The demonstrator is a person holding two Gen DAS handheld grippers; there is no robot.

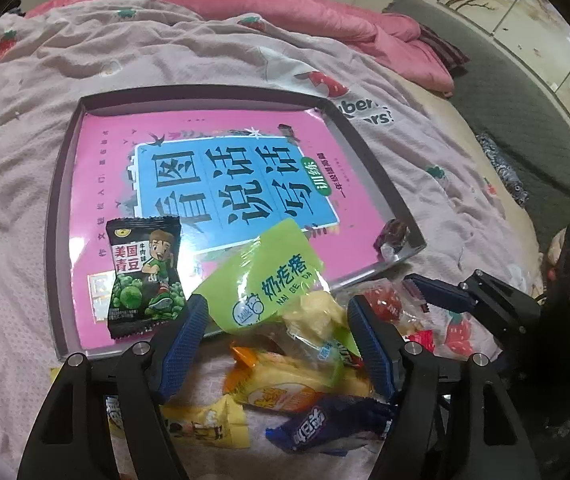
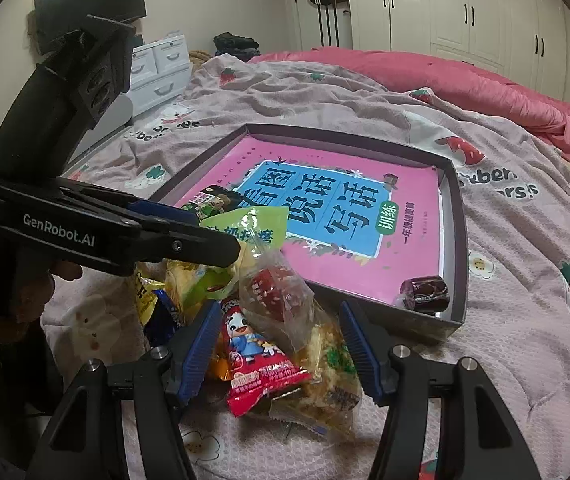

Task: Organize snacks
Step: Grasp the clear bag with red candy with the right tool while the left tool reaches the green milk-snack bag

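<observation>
Both sets of fingers hang over the snack pile on the bed, jaws apart, nothing gripped. Left gripper [image 1: 277, 344] pts steeply down w/ its blue pads either side of a green-and-clear packet [image 1: 273, 280]; the pads don't press on it, as far as I can see. That packet leans over the near rim of the shallow box [image 1: 61, 200], its top half resting on the pink book [image 1: 221, 184] lying flat inside. Under it, betw. my left fingers: an orange-yellow packet [image 1: 285, 388], a dark blue wrapper [image 1: 325, 424] and a yellow one [image 1: 205, 424] nearer the camera.

Right gripper [image 2: 281, 344] sits about half wide, pads flanking a red cartoon packet [image 2: 257, 364] and a clear bag w/ a red piece inside [image 2: 273, 292]; a crumpled clear bag of yellowish pastry [image 2: 325, 376] lies below them. No contact I can make out.

Already in the box: a black-green pea packet [image 1: 145, 276] flat on the book at the near-left, and a dark brown wrapped sweet [image 2: 425, 290] in the near-right corner, touching the wall.

Bed cover [image 2: 525, 280] is pink w/ strawberry print; a darker pink quilt [image 2: 465, 80] is bunched behind.
</observation>
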